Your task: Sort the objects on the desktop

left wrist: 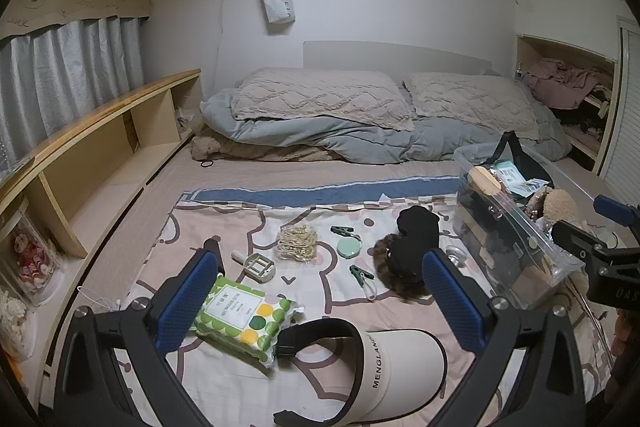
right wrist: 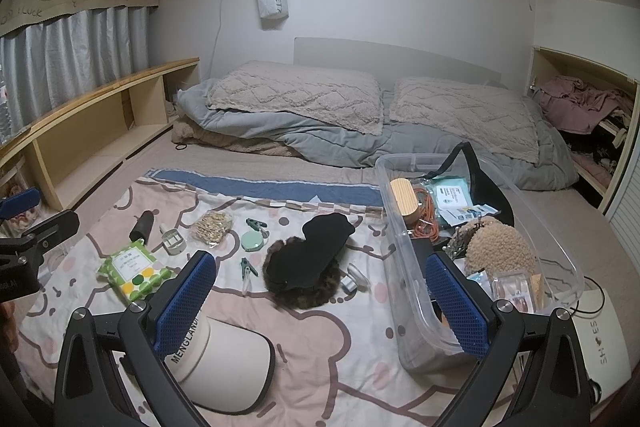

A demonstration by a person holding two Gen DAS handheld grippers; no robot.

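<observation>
While both grippers hang wide open and empty above the patterned sheet [right wrist: 320, 379], the sorting looks barely begun

With nothing between its blue pads, the left gripper [left wrist: 320, 291] hovers over the white visor cap [left wrist: 396, 367], which lies left of the clear plastic bin [right wrist: 404, 291]; the right gripper [right wrist: 322, 297] straddles the bin's near wall, likewise gripping nothing. Loose items probably lie spread on the sheet so each can be picked singly: the green wipes pack [right wrist: 132, 273], two green clips [right wrist: 248, 269], a mint round case [right wrist: 253, 239], a bundle of twine [right wrist: 211, 223] and a black cloth [right wrist: 312, 251] on a furry brown piece, all left of the bin. The bin already holds an orange cord [right wrist: 424, 215], packets, a wood-lidded jar [right wrist: 404, 193] and a fuzzy tan item [right wrist: 500, 247]
</observation>
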